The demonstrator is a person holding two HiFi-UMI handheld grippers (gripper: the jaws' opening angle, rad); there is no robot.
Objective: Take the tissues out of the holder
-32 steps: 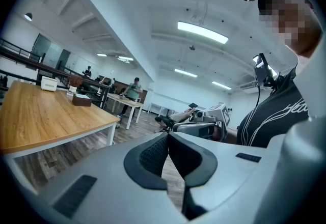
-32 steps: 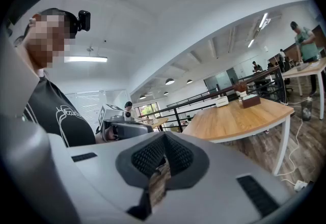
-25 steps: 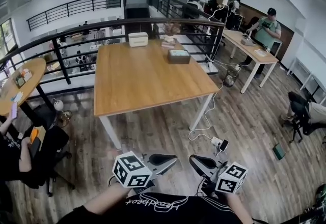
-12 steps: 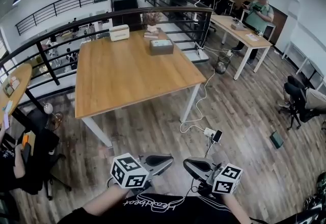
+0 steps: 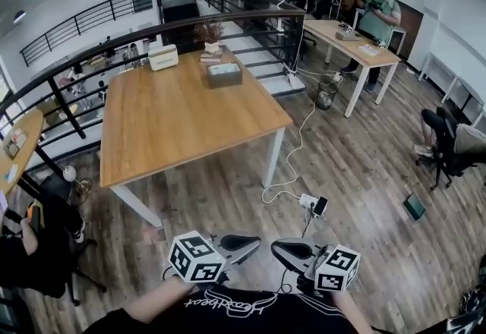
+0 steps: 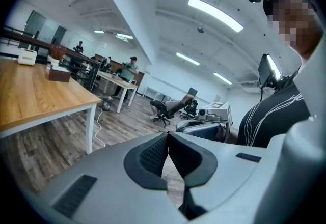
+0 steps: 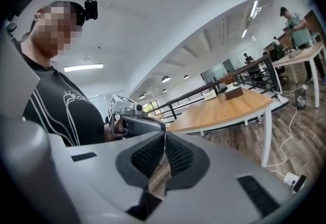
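While the tissue holder [image 5: 225, 74], a dark box with a pale top, stands on the far part of the wooden surface [image 5: 182, 127], close to its far edge, both claws hang well short of the surface's near edge, over the plank floor [image 5: 357, 196]; single tissues too small to tell at this range.

White box [image 5: 163, 57] on the same surface, also at the far edge, apart from the holder toward the other far corner; a few small items [image 5: 212, 53] at the far rim, just beyond the holder.

Black railing [image 5: 76, 70] runs behind the surface's far edge; white cable [image 5: 298, 135] trails over the floor beside the surface's corner leg to a power strip [image 5: 307, 202]; grey bin [image 5: 325, 94] off the surface's far corner.

Second table [image 5: 357, 44] well apart from the surface, a person in a green shirt [image 5: 373, 17] standing at it; black office chair [image 5: 448, 146] farther out from the surface again.

Left claw [image 5: 244, 243]: pads pressed together at the tips, nothing between them, read in the left gripper view.

Right claw [image 5: 287, 250]: likewise pressed together, empty; the two claws point toward each other, near but apart, each with its marker cube on the outer side.
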